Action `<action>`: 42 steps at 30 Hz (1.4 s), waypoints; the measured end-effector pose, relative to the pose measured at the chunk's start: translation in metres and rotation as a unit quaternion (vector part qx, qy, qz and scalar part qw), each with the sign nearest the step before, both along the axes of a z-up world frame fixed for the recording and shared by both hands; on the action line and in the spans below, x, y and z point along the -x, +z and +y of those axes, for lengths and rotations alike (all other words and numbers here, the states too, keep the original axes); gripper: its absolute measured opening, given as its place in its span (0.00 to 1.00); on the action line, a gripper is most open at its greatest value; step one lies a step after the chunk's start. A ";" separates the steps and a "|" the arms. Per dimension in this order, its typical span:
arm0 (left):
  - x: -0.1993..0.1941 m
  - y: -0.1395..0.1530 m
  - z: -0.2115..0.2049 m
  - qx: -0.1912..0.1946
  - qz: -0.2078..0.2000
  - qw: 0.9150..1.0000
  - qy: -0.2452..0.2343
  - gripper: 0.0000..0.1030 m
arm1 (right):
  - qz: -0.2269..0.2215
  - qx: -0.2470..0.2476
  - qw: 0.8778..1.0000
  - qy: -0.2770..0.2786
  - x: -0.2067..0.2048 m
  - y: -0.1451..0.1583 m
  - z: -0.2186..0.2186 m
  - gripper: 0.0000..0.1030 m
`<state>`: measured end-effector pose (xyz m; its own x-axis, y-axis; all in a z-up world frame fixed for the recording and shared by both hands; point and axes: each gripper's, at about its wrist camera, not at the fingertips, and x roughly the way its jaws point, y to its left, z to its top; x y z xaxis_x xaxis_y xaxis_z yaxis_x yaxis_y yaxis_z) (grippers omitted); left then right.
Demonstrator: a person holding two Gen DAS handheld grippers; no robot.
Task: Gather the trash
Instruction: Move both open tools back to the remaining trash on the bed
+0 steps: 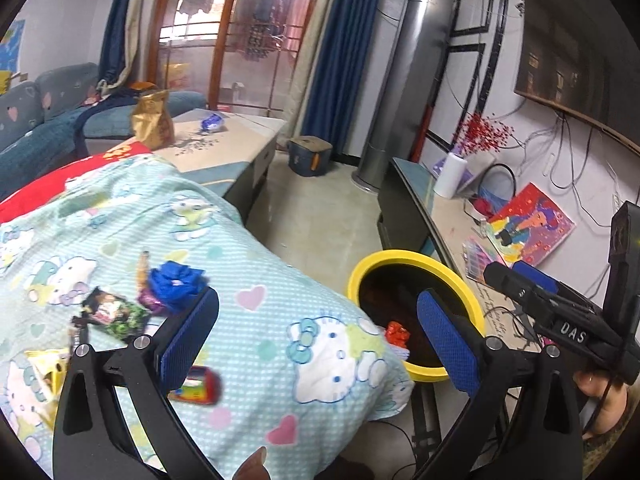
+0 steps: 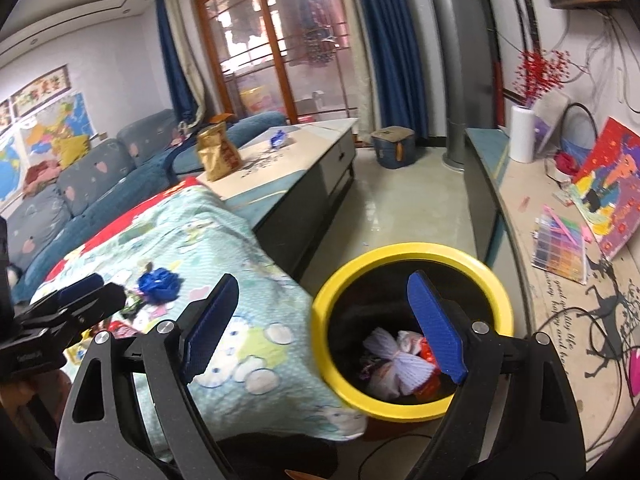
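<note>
A yellow-rimmed bin (image 2: pixel 412 254) stands beside a table under a Hello Kitty cloth (image 1: pixel 260 264). White mesh and red wrappers (image 2: pixel 400 364) lie inside it. My right gripper (image 2: pixel 324 324) is open and empty, its right finger over the bin's mouth. My left gripper (image 1: pixel 316 328) is open and empty above the cloth's right edge. On the cloth lie a crumpled blue wrapper (image 1: pixel 176 284), a dark green packet (image 1: pixel 116 314), a red packet (image 1: pixel 198 386) and a yellow wrapper (image 1: pixel 48 368). The bin also shows in the left wrist view (image 1: pixel 400 258).
A coffee table (image 2: pixel 280 168) holds a gold bag (image 2: pixel 218 152) and a blue wrapper (image 2: pixel 279 138). A low TV bench (image 2: pixel 520 216) with papers runs along the right wall. A sofa (image 2: pixel 80 184) is at left. A grey floor unit (image 1: pixel 412 80) and a blue stool (image 2: pixel 394 146) stand beyond.
</note>
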<state>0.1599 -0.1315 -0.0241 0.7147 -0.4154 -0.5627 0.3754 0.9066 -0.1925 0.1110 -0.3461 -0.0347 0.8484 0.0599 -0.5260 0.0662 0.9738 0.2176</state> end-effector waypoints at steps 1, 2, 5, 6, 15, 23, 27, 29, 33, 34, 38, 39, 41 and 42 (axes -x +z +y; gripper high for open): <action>0.000 0.001 0.005 0.001 -0.001 1.000 0.005 0.94 | 0.000 0.001 1.000 0.006 -0.001 0.000 0.005 0.76; 0.000 0.002 0.008 0.001 -0.002 1.000 0.008 0.94 | 0.000 0.002 1.000 0.013 -0.002 0.001 0.011 0.76; 0.000 0.003 0.021 0.003 -0.004 1.000 0.022 0.94 | 0.000 0.006 0.999 0.033 -0.005 0.002 0.026 0.76; 0.000 0.003 0.025 0.004 -0.004 1.000 0.026 0.94 | 0.000 0.007 0.999 0.040 -0.006 0.003 0.031 0.76; -0.002 0.007 0.059 0.011 -0.008 0.998 0.062 0.94 | 0.001 0.017 0.996 0.091 -0.014 0.004 0.071 0.76; -0.008 0.002 0.094 0.010 -0.004 0.995 0.100 0.94 | 0.008 0.028 0.992 0.126 -0.021 0.004 0.103 0.76; -0.013 -0.004 0.113 0.010 0.002 0.993 0.119 0.94 | 0.011 0.035 0.989 0.147 -0.024 0.002 0.118 0.76; -0.016 -0.007 0.124 0.011 0.007 0.991 0.131 0.94 | 0.013 0.039 0.987 0.158 -0.026 0.001 0.126 0.76; -0.022 -0.013 0.144 0.007 0.016 0.988 0.152 0.94 | 0.019 0.043 0.983 0.179 -0.033 -0.001 0.142 0.76; -0.023 -0.015 0.149 0.006 0.018 0.987 0.158 0.94 | 0.021 0.045 0.981 0.186 -0.034 -0.002 0.146 0.76; -0.027 -0.021 0.167 0.009 0.029 0.984 0.176 0.94 | 0.026 0.051 0.976 0.208 -0.039 -0.006 0.161 0.76; -0.028 -0.022 0.170 0.008 0.031 0.983 0.179 0.94 | 0.028 0.052 0.975 0.213 -0.040 -0.007 0.165 0.76; -0.031 -0.026 0.176 0.005 0.037 0.982 0.183 0.93 | 0.030 0.054 0.973 0.224 -0.042 -0.010 0.172 0.76; -0.033 -0.027 0.177 0.005 0.040 0.982 0.182 0.93 | 0.032 0.055 0.972 0.227 -0.043 -0.011 0.175 0.76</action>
<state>0.1927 0.0459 -0.0514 0.7706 -0.1460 -0.6204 0.0091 0.9758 -0.2183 0.1537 -0.1713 -0.0455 0.7129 0.3609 -0.6013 -0.3663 0.9228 0.1196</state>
